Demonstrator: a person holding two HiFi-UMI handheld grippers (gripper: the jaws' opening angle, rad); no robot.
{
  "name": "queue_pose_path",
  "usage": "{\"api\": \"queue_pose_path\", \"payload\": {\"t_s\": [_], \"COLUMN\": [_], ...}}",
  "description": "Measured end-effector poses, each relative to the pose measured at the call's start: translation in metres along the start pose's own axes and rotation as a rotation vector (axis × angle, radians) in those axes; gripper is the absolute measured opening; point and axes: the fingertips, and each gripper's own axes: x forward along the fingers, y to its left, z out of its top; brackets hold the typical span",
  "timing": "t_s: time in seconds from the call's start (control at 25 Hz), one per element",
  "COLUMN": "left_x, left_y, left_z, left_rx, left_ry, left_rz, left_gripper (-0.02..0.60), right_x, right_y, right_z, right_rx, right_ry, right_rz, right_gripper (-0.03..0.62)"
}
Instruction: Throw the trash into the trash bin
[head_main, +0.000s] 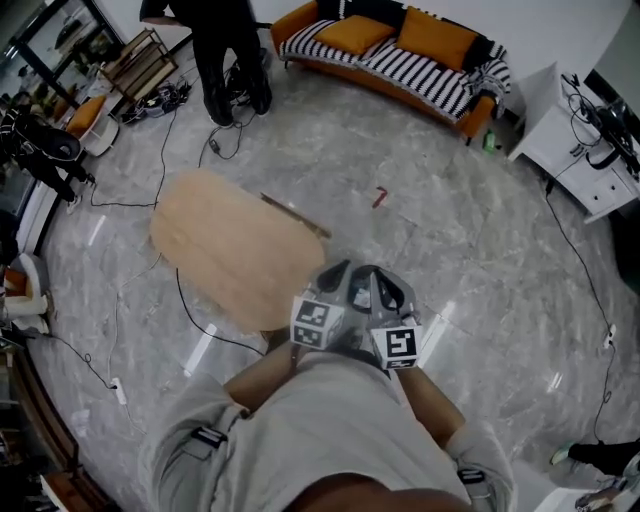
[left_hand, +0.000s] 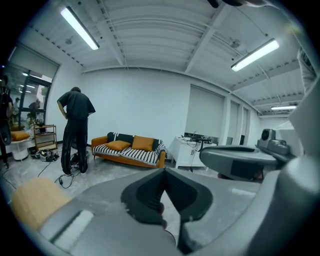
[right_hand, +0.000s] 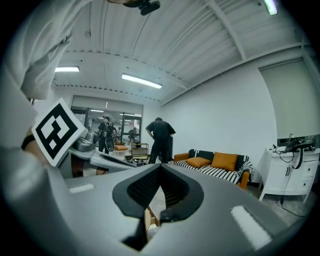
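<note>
Head view shows the left gripper (head_main: 338, 280) and right gripper (head_main: 385, 285) side by side, each with jaws pressed together on nothing, held just past the near corner of the table (head_main: 230, 245). A small red scrap (head_main: 379, 197) lies on the floor (head_main: 450, 230) beyond the table's far edge, well short of the sofa (head_main: 400, 60).

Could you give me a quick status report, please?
Left gripper and right gripper shut, empty. Bin not in view; red scrap on floor. Table below, person by sofa.
</note>
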Motion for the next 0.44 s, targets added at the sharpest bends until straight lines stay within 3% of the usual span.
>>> {"api": "queue_pose_path", "payload": {"t_s": [0.16, 0.44], "left_x": [0.007, 0.050], "left_y": [0.001, -0.002], "left_z": [-0.002, -0.047], "left_rx": [0.001, 0.020], "left_ry": [-0.017, -0.022], "left_rz": [-0.009, 0.000], "left_gripper": [0.018, 0.018], "right_x": [0.005, 0.007], "right_y": [-0.001, -0.025], "right_z": [-0.002, -0.073], "right_rx": [-0.021, -0.012], "right_ry": [-0.008, 0.028], "right_rz": [0.005, 0.002], "right_gripper": [0.006, 0.006]}}
